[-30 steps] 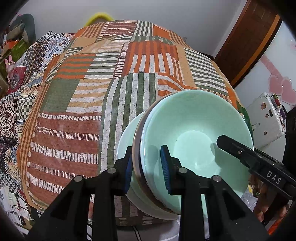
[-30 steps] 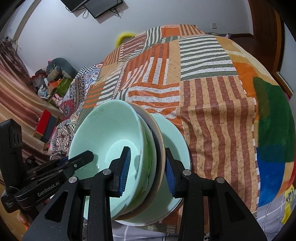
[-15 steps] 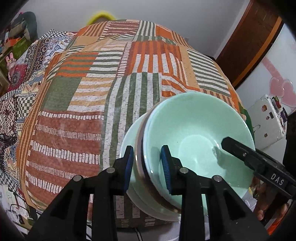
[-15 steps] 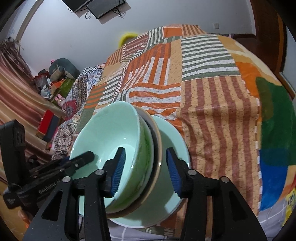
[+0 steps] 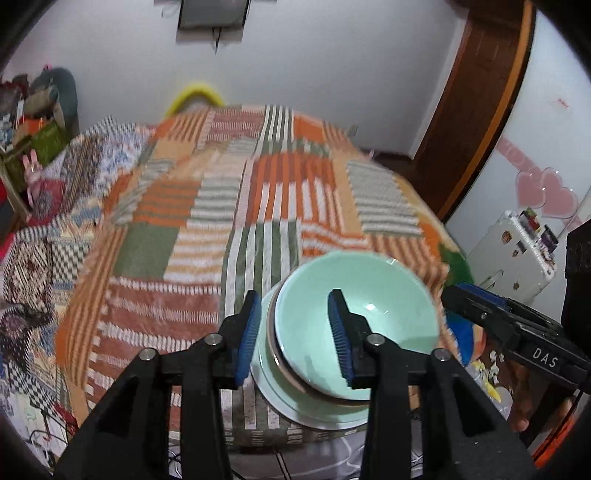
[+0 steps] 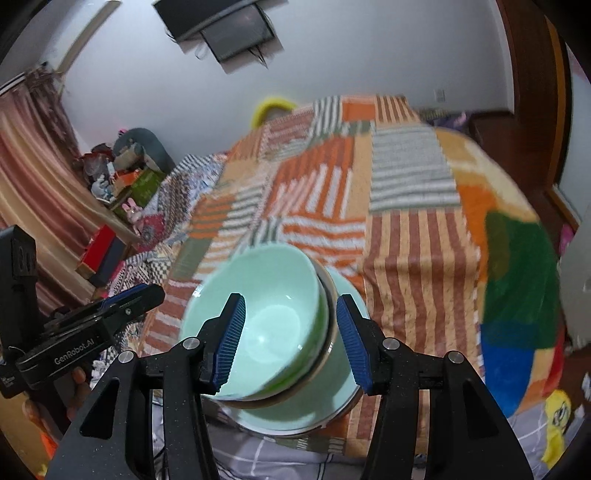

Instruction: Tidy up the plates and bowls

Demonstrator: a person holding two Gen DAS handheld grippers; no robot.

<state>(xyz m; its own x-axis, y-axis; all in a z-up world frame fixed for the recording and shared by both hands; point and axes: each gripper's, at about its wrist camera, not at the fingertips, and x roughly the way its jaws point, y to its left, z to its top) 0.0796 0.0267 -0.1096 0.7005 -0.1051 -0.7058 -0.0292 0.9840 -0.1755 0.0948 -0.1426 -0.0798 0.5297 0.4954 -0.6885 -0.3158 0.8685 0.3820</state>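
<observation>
Stack: we find a mint green bowl (image 5: pixel 373 314) nested on a brown-rimmed dish (image 6: pixel 330 354), both on a mint green plate (image 5: pixel 269 384).
Location: we place the stack near the front edge of a striped patchwork blanket (image 5: pixel 207 229).
Left gripper (image 5: pixel 293 334): we see its jaws opening, blue pads clear of the crockery, and the near rim of the stack shows in the gap between them.
Right gripper (image 6: pixel 290 339): we see its jaws opening too; its pads straddle the far-side rim without pressing it, so it holds nothing.
Surroundings: we note a wall-mounted screen (image 6: pixel 236 31), a wooden door (image 5: pixel 480 103) and a small white fridge (image 5: pixel 517 254).
Person: we note fingers (image 6: pixel 75 384) under the left tool's handle.
</observation>
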